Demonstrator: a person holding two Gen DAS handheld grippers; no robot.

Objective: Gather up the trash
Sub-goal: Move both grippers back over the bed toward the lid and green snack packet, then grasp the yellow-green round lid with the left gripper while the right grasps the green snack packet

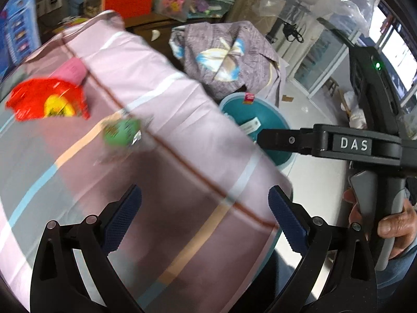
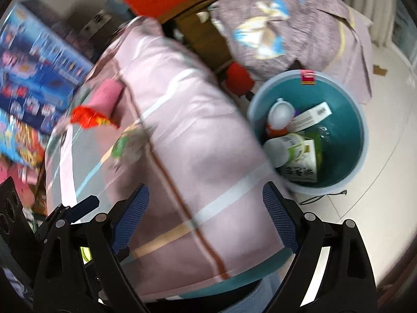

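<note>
Bin [image 2: 359, 130]: teal, ahead-right of the right gripper [image 2: 206, 219]; already holds cartons, a cup and a lidded tub, so part of the collecting looks done.
Left on the counter [image 1: 182, 135]: red wrapper [image 1: 47, 101], green wrapper [image 1: 121, 133] and a pink item [image 1: 71, 70], all ahead-left of the left gripper [image 1: 204, 217].
Jaws: both pairs spread, holding nothing.
Judgement: roughly midway.
</note>
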